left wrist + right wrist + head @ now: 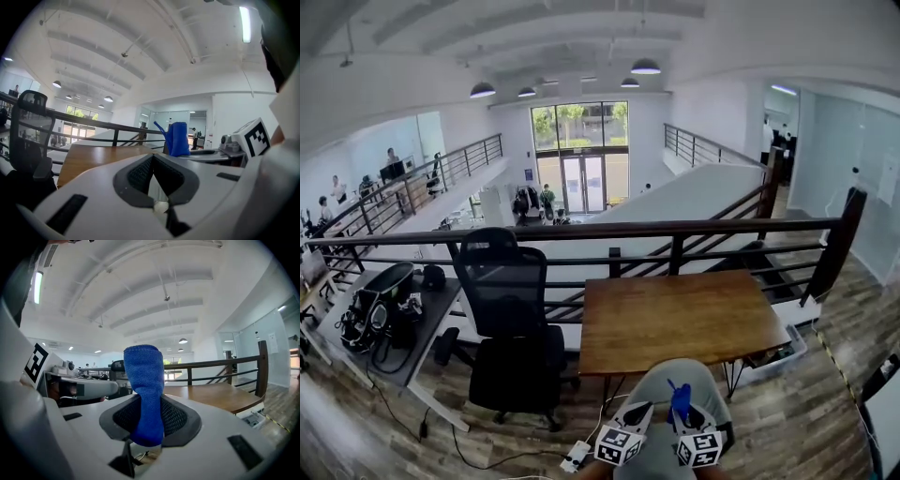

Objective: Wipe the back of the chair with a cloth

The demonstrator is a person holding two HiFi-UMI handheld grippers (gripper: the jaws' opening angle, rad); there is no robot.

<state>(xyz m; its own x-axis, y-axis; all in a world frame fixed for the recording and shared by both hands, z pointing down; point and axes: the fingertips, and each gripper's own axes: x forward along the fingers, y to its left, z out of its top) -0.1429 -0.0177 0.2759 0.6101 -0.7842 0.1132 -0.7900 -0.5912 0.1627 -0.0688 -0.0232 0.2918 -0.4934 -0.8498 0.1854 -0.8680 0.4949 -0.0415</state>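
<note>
A black mesh office chair (pixel 511 319) stands left of a wooden table (pixel 680 319), its back facing me. Both grippers hang low at the bottom of the head view, over my lap. My right gripper (pixel 150 401) is shut on a blue cloth (pixel 145 385), which sticks up from the jaws as a folded strip (pixel 680 401). My left gripper (pixel 153 158) sits just to its left, jaws shut with nothing between them. The left gripper view shows the cloth (pixel 178 138) to the right and the chair (pixel 28 136) at far left. Both grippers are well short of the chair.
A dark railing (pixel 675 230) runs behind the chair and table, with a drop beyond. At left, a grey desk (pixel 441 309) carries bags and headphones. A white power strip (pixel 577 457) and cables lie on the floor by the chair. A clear bin (pixel 783 352) sits under the table.
</note>
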